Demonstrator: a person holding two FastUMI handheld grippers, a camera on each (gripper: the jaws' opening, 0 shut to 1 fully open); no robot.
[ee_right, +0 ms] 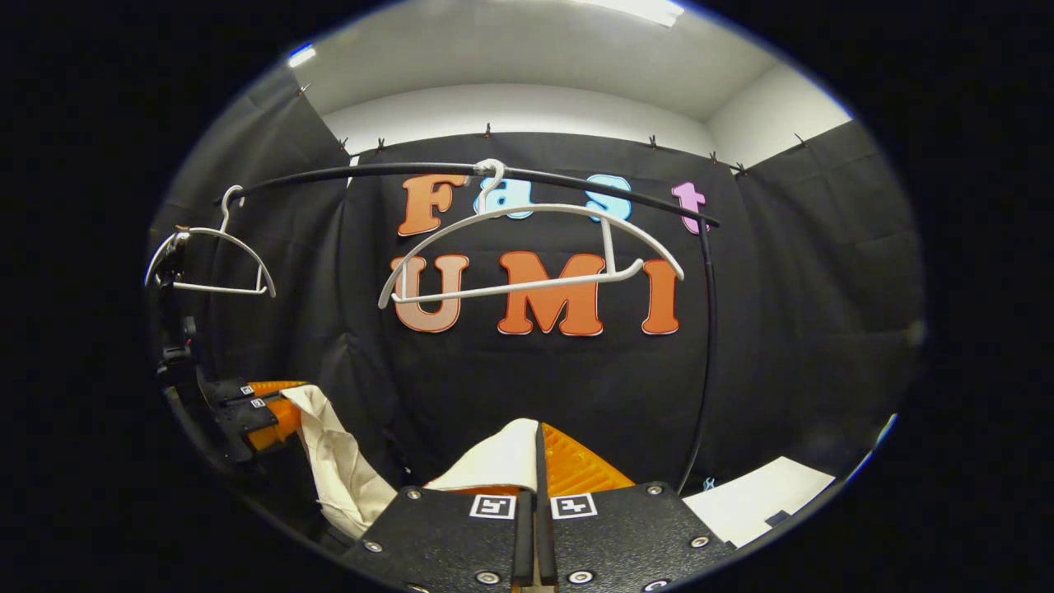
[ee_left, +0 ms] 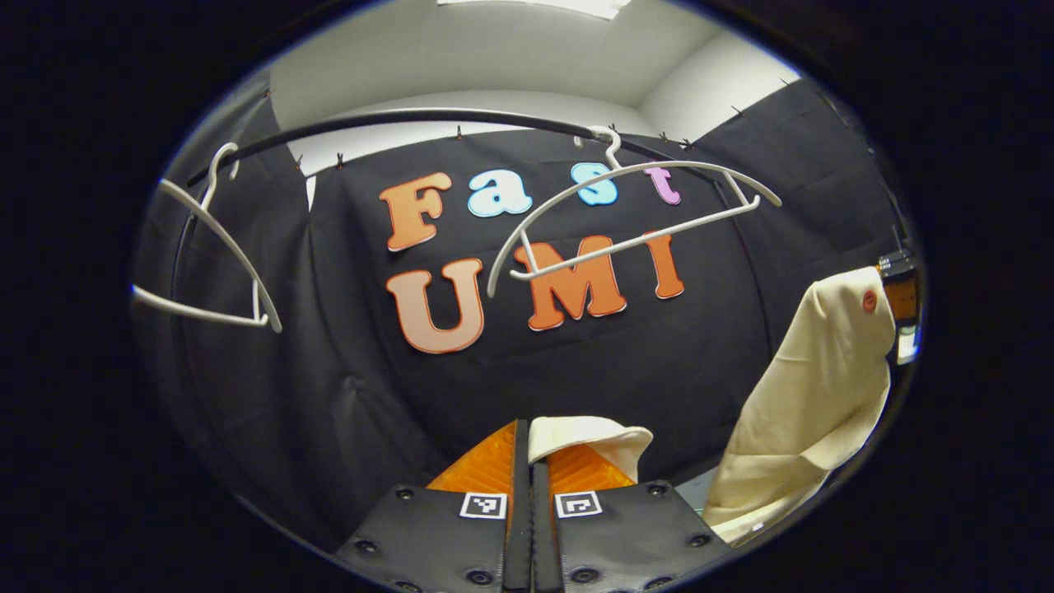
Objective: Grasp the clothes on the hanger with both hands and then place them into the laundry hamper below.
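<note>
Two white hangers hang from the black rail (ee_left: 428, 119) in front of the booth's cloth wall, and both are bare. In the left gripper view, one hanger (ee_left: 634, 216) hangs near the rail's right end and tilts, its right shoulder higher than its left; the other hanger (ee_left: 216, 255) sits far to the left, seen almost edge-on.

The left hand-held gripper (ee_left: 531, 461) has its orange fingers pressed together, pinching a fold of the cream garment (ee_left: 811, 395). A bit of the cloth bulges out just past the fingertips and to their right. From there the garment sweeps across to the right edge of the view, where it hangs in a long drape with a red button near its top. The other gripper's orange body shows beside that button at the very edge.

In the right gripper view, the right hand-held gripper (ee_right: 535, 461) is also closed, with cream cloth caught between its fingers and spreading over the left finger. The garment (ee_right: 342, 461) runs from there down and left to the left hand-held gripper (ee_right: 284, 412), which shows at the lower left with the cloth trailing from its orange fingers. The garment is off the hangers, stretched between the two grippers and hanging below the rail. A white sheet (ee_right: 762, 494) lies low at the right.
</note>
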